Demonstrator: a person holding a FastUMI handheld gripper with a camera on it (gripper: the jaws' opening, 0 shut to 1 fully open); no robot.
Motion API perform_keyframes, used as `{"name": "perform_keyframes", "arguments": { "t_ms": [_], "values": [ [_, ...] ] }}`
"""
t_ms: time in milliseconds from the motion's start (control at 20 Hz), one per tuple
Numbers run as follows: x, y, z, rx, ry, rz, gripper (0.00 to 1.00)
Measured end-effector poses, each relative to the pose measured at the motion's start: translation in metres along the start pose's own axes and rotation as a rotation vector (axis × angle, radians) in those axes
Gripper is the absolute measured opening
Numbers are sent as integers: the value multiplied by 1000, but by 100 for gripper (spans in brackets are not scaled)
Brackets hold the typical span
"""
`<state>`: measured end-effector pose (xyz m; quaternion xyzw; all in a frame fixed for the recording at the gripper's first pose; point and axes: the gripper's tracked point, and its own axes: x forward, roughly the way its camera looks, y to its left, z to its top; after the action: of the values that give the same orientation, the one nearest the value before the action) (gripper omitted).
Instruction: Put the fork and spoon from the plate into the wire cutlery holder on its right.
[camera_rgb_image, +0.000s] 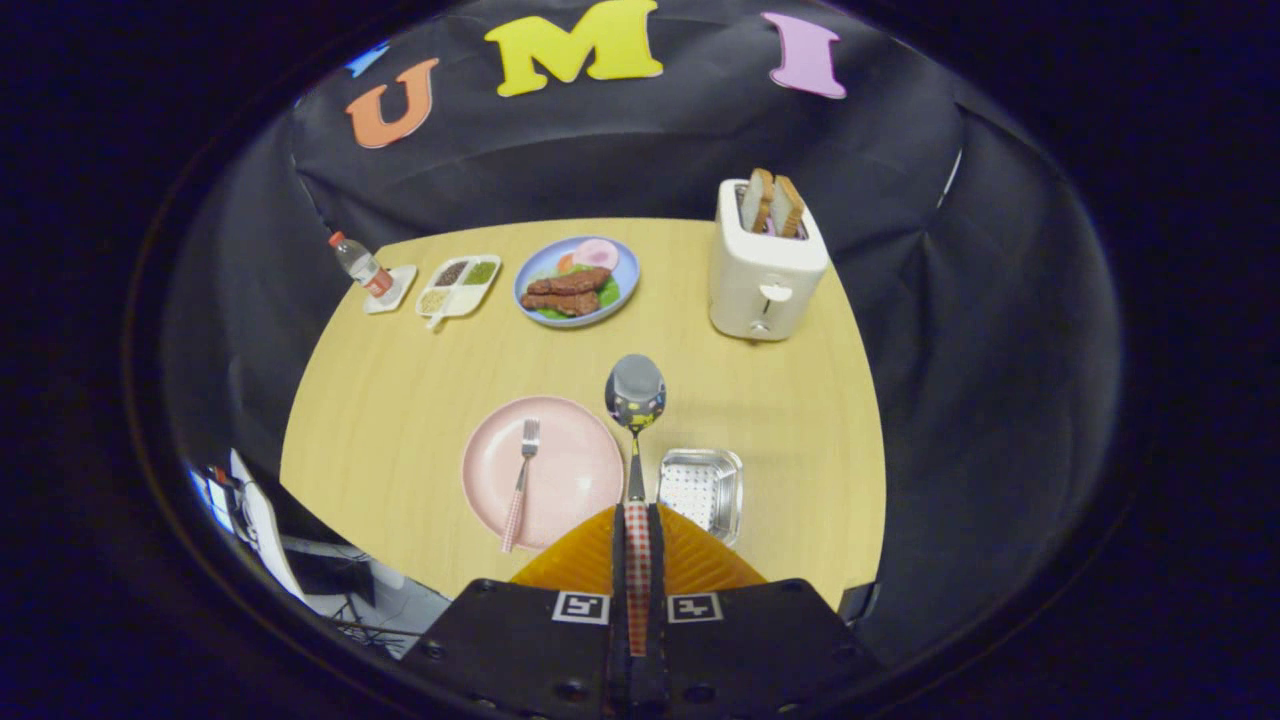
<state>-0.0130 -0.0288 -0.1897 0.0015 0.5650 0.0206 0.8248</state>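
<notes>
My gripper is shut on the spoon, pinching its red-checked handle between both fingers. The spoon's shiny bowl points forward, held high above the table between the pink plate and the wire cutlery holder. The fork, with the same checked handle, lies on the pink plate to the left of my fingers, tines pointing away. The square metal holder stands on the table just right of the plate and slightly right of my fingers, seen from above.
Farther back on the wooden table stand a white toaster with bread slices, a blue plate of food, a divided condiment tray and a small bottle. Black cloth walls surround the table.
</notes>
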Motion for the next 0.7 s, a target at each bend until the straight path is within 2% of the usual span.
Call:
{"name": "perform_keyframes", "arguments": {
  "t_ms": [150, 450, 700],
  "values": [
    [5, -22, -28, 46, 152, 5, 6],
    [39, -42, -43, 129, 363, -3, 6],
    [68, -44, -40, 155, 460, -22, 6]
  ]
}}
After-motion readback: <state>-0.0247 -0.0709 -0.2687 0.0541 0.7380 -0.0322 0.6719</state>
